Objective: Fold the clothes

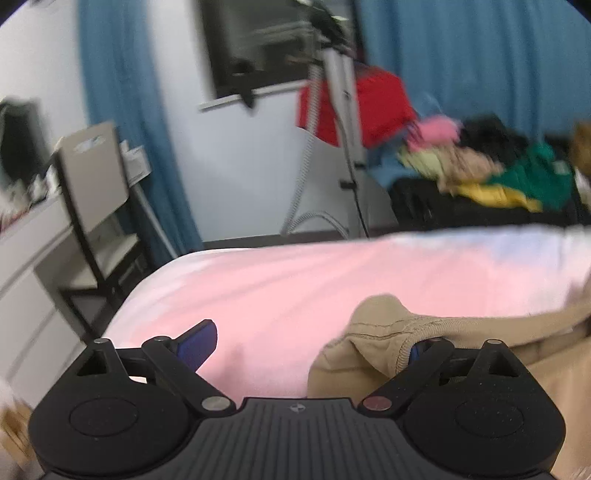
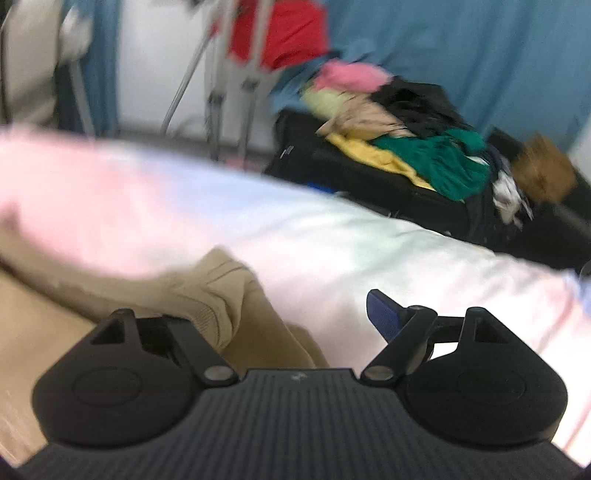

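Pale pink bedsheet (image 1: pixel 280 288) spread over the bed, bearing a tan ribbed-hem knit garment (image 1: pixel 388 332). Black open suitcase (image 2: pixel 369 173) heaped with coloured clothes beyond the bed. Left gripper (image 1: pixel 306 343) spread wide, garment hem draped over one blue finger; right gripper (image 2: pixel 295 314) likewise wide, cloth covering its left finger.

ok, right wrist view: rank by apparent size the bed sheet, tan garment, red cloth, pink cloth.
1. Bed sheet
2. Tan garment, though nearness to the camera inflates it
3. Red cloth, partly cut off by the frame
4. Pink cloth
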{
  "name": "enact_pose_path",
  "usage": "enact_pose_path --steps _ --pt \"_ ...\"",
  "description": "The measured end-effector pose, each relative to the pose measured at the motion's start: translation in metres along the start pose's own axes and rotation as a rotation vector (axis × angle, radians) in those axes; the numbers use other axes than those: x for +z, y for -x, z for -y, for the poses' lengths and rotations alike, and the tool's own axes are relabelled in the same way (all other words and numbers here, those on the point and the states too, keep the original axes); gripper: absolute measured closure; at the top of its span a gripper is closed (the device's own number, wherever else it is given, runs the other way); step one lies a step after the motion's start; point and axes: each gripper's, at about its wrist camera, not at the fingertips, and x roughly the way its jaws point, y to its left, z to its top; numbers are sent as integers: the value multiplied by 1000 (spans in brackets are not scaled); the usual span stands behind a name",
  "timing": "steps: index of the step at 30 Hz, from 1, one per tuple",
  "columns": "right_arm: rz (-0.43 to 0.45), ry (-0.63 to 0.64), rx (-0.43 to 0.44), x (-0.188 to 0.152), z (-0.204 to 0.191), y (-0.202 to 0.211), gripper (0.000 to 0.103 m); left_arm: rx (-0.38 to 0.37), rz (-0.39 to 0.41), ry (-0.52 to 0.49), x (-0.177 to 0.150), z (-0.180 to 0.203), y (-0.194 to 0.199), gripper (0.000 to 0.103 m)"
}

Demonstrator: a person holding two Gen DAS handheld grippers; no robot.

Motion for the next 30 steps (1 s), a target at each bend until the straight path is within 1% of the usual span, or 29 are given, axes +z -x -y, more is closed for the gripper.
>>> enact_pose_path --steps 1,3,5,6,7,8,10,13,14,16,18,20,25,29,30 --pt "-21 54 -4 0 -7 -5 22 -1 -21 -27 -2 3 -4 6" --pt "-34 73 10 1 -12 -5 22 -3 -64 -80 -7 8 -13 6" --pt "-51 82 61 3 -18 -1 22 -6 -106 -133 -12 14 -22 6" --pt "-45 60 101 4 -20 3 22 -12 -123 -150 -14 16 -25 6" --pt "-39 38 140 5 -22 6 22 -37 -124 -133 -14 15 -21 6" --pt "-38 -13 196 5 -20 10 22 -66 -126 -110 -14 14 -18 6" --pt "-34 -115 308 6 -18 18 22 -150 -133 -28 -9 9 -9 6" --pt "-21 -229 391 2 -11 24 22 -260 -118 91 -7 -2 -1 6" --pt "2 -258 395 0 -8 28 22 -288 -104 116 -7 -4 3 5" --pt "59 -316 395 -7 0 35 22 -316 -58 125 -7 -6 18 3" --pt "112 -374 390 -14 10 39 22 -321 -7 114 -11 -4 32 2" --pt "136 -408 355 -18 17 44 22 -321 38 111 -20 -4 52 2" --pt "213 -476 303 -34 28 80 22 -312 141 123 -51 -5 110 2" --pt "309 -438 276 -64 22 136 22 -305 221 133 -76 -7 158 2" --pt "335 -427 268 -73 19 150 22 -303 229 144 -86 -12 173 2"
